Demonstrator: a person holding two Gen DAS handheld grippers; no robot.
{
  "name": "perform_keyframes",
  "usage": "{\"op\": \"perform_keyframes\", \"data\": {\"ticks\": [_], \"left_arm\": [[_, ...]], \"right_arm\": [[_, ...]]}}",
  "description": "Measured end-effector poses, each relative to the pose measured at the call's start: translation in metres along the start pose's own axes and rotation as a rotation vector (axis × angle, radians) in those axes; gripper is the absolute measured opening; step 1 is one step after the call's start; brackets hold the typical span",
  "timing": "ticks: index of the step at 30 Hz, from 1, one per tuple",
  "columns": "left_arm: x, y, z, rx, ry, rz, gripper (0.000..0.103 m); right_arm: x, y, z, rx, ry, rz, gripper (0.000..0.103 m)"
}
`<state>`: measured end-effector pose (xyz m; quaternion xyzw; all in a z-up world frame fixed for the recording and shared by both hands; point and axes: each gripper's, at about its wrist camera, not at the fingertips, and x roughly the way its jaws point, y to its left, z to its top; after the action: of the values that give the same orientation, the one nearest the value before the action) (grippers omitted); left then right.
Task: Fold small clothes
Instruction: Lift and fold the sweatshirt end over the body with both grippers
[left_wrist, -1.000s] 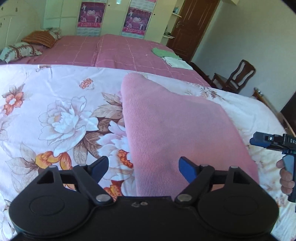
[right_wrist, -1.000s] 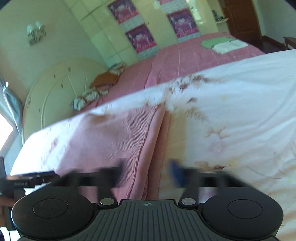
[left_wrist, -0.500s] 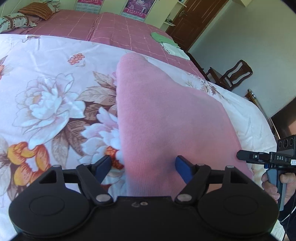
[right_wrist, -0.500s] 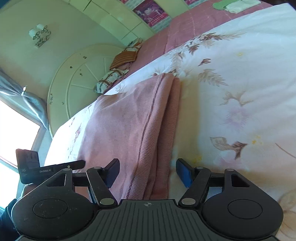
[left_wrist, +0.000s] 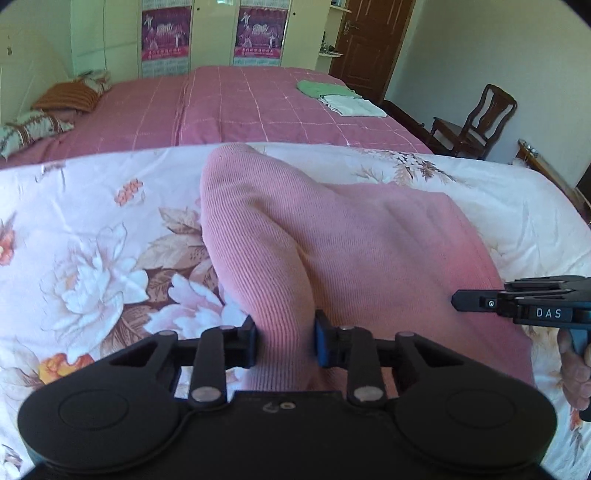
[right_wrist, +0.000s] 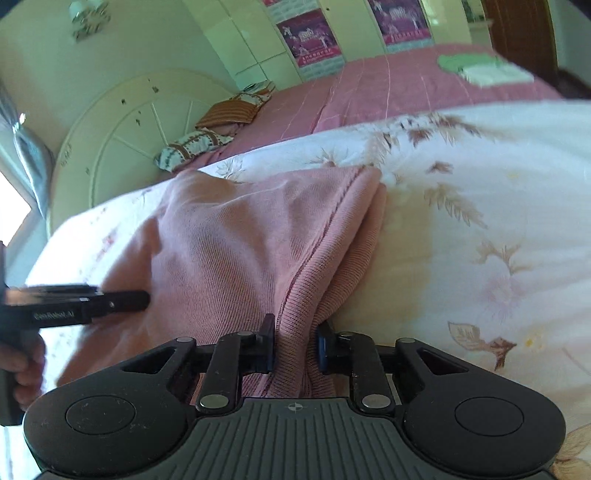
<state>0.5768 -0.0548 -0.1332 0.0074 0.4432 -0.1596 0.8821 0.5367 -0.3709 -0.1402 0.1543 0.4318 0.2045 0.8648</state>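
Note:
A pink ribbed knit garment (left_wrist: 369, 251) lies folded on the floral quilt (left_wrist: 92, 258). My left gripper (left_wrist: 284, 341) is shut on its near left edge, and the cloth rises in a ridge from the jaws. My right gripper (right_wrist: 295, 347) is shut on the near right hemmed edge of the same garment (right_wrist: 240, 240), bunched between the jaws. The right gripper shows at the right of the left wrist view (left_wrist: 524, 306), and the left gripper shows at the left of the right wrist view (right_wrist: 81, 302).
Beyond the quilt lies a pink checked bedspread (left_wrist: 240, 107) with folded green and white clothes (left_wrist: 340, 98) and pillows (left_wrist: 66, 98) by a round headboard (right_wrist: 122, 136). A wooden chair (left_wrist: 476, 122) and a door (left_wrist: 365, 44) stand at the right.
Both grippers were open over the garment's near edge; now both have closed on it. The cloth has lifted and bunched at the jaws.

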Motion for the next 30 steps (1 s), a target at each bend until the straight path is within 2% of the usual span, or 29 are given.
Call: {"op": "perform_keyframes", "data": {"ticks": [3,11,15,23,27,30], "left_arm": [[-0.01,-0.003,0.0,0.005,-0.028,0.005,0.025],[-0.044,-0.019,0.004,0.08,-0.095,-0.018,0.025],[-0.062,-0.015,-0.004,0.103,-0.119,-0.03,0.025],[-0.105,0.031,-0.02,0.115,-0.162,-0.076,0.025],[-0.133,0.071,-0.03,0.114,-0.175,-0.059,0.025],[-0.155,0.109,-0.037,0.103,-0.18,-0.022,0.025]], "right_arm": [[-0.006,0.013,-0.003,-0.048,-0.023,-0.041,0.019],[-0.026,0.047,-0.001,-0.115,-0.07,-0.086,0.018],[-0.035,0.07,-0.002,-0.147,-0.091,-0.108,0.018],[-0.045,0.136,-0.011,-0.191,-0.121,-0.164,0.018],[-0.038,0.18,-0.016,-0.201,-0.133,-0.177,0.018],[-0.024,0.223,-0.018,-0.213,-0.143,-0.154,0.018]]}}
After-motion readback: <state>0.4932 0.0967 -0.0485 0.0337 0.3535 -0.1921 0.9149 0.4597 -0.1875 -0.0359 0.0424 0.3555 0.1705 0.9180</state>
